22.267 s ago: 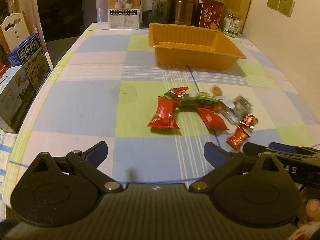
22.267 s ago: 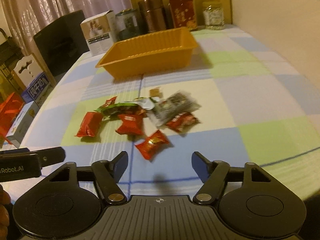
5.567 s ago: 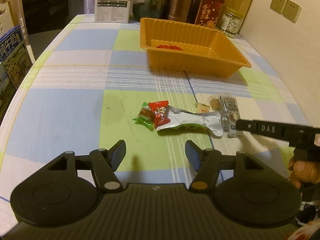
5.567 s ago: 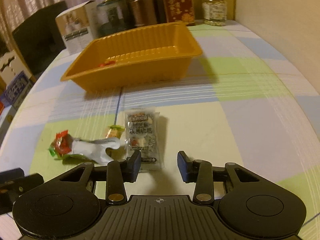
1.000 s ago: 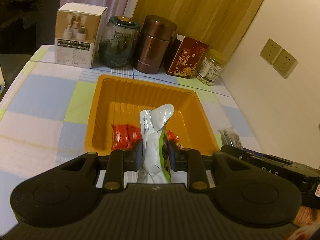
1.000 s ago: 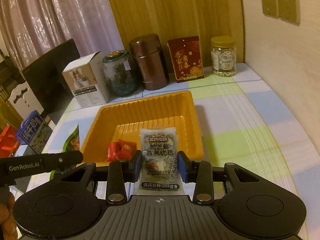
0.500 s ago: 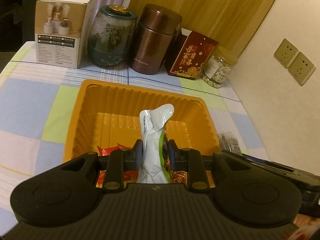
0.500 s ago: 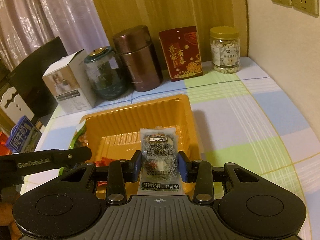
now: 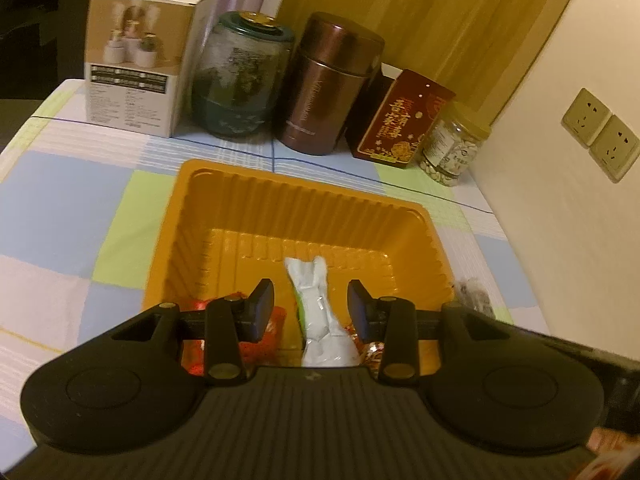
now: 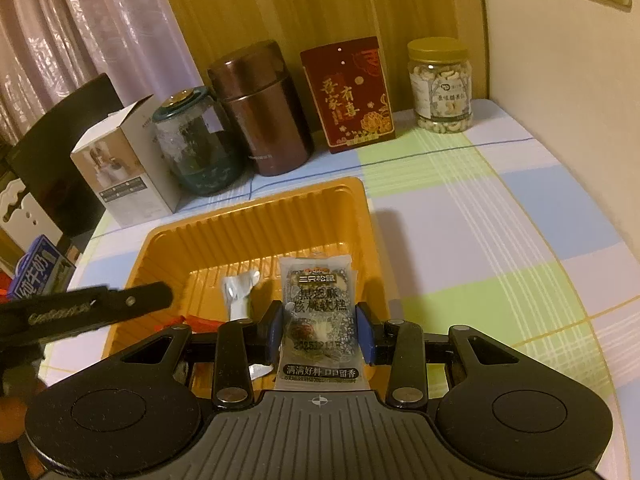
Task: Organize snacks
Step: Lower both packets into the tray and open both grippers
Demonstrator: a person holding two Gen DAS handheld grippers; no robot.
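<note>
The orange tray (image 9: 168, 216) sits on the checked tablecloth; it also shows in the right wrist view (image 10: 256, 216). My left gripper (image 9: 312, 310) is open above the tray's near end. The silver-and-green snack pouch (image 9: 316, 312) lies loose between its fingers, in the tray; it also shows in the right wrist view (image 10: 240, 294). Red candies (image 9: 260, 340) lie in the tray below. My right gripper (image 10: 320, 328) is shut on a clear black-sesame snack packet (image 10: 318, 312) and holds it over the tray's right side.
At the table's back stand a white box (image 9: 140, 64), a glass jar (image 9: 240, 80), a brown canister (image 9: 328, 84), a red box (image 9: 400, 120) and a nut jar (image 9: 452, 148). A wall is on the right. A blue carton (image 10: 36, 276) is beyond the left edge.
My left gripper has opened and let go of the silver pouch, which dropped into the tray. Both grippers moved further over the tray. The right one still holds its packet.
</note>
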